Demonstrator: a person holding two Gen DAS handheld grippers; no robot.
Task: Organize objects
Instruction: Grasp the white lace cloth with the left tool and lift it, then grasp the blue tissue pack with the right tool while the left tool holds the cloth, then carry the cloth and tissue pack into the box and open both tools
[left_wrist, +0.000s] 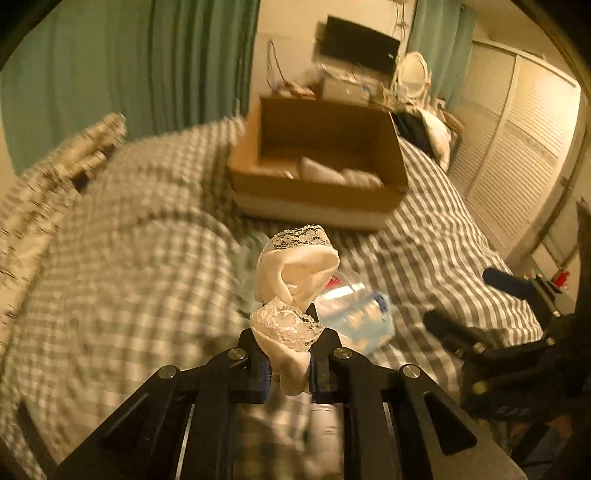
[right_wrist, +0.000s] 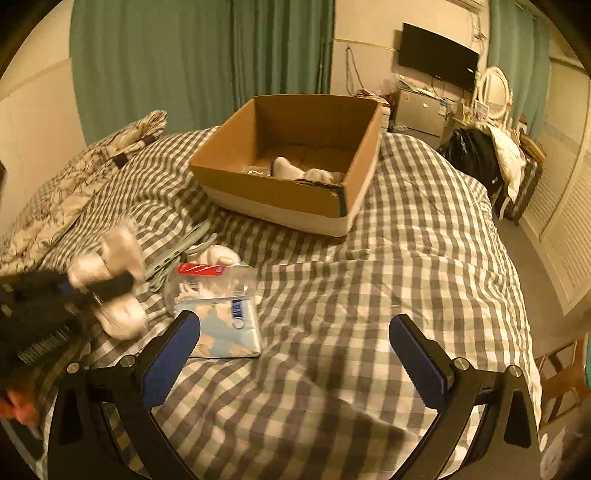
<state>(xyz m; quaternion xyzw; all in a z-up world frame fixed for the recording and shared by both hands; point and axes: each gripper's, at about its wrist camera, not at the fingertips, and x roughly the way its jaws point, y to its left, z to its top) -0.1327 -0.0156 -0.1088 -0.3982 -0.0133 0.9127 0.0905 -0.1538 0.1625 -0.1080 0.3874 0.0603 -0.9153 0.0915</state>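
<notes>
One soft, light white lace cloth (left_wrist: 295, 280), floppy and easy to drop, pinched low in left gripper (left_wrist: 290, 354), right gripper (right_wrist: 295, 354) wide apart, empty, near cardboard box (right_wrist: 354, 206)

Box (right_wrist: 280, 184) on bed (right_wrist: 369, 280), pouch (right_wrist: 221, 332) before it.

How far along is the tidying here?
Partly done: pale items already lie in the cardboard box. In hand: the left gripper is clamped on a lace-trimmed white garment. Left: a clear pouch on the bed; the right gripper is open and empty.
</notes>
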